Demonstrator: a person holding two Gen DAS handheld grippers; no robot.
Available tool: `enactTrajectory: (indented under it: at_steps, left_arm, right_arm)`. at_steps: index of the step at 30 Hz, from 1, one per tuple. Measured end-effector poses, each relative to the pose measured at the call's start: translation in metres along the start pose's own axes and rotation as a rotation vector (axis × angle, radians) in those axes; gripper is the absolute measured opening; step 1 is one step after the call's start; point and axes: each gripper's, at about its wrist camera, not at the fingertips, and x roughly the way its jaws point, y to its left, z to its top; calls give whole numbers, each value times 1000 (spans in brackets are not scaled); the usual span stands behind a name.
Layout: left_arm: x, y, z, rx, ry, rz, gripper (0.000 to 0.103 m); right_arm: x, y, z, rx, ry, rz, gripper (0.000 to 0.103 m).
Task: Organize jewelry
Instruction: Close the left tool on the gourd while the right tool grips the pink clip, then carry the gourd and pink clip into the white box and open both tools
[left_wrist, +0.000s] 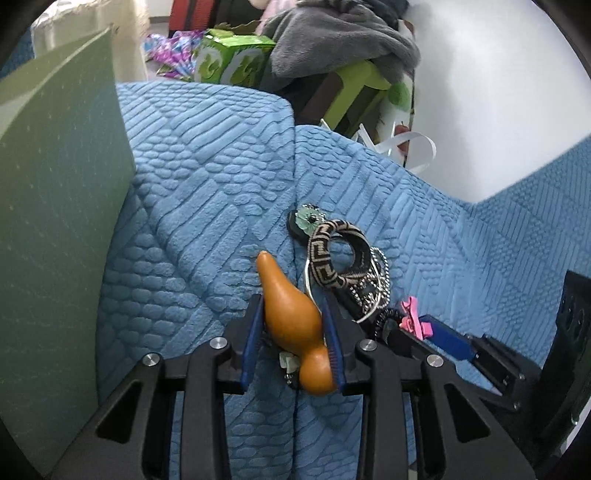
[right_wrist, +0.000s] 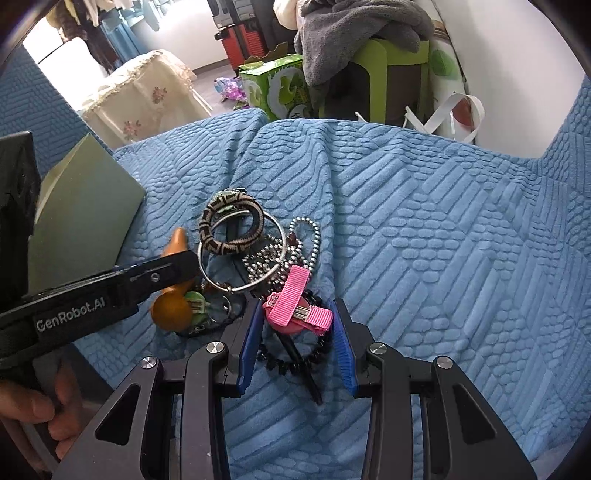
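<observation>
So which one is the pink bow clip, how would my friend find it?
Look at the blue quilted blanket and find the tangle of jewelry in its middle. At the near edge of that pile, between the fingers of the right gripper, lies the pink bow clip, on top of a black beaded bracelet. It is the only bright pink ribbon thing there; its neighbours are silver, black or brown.
</observation>
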Motion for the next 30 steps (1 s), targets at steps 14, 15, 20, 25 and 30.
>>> enactTrajectory:
  at_steps: [14, 15, 20, 25, 30]
  left_arm:
    - [-76, -30, 12, 213, -116, -5, 33]
    - [-87, -34, 14, 236, -134, -8, 33]
    - [-130, -48, 20, 308, -202, -26, 33]
    - [-172, -50, 31, 337, -281, -68, 33]
    - [-209, -29, 43, 327, -377, -19, 33]
  right_arm:
    - [-58, 3, 10, 13, -110, -48, 35]
    - [-66, 5, 13, 13, -126, -49, 35]
    - [-114, 20, 31, 5, -231, -44, 35]
    - [-155, 37, 51, -7, -326, -23, 35]
    - [-182, 58, 71, -36, -380, 10, 35]
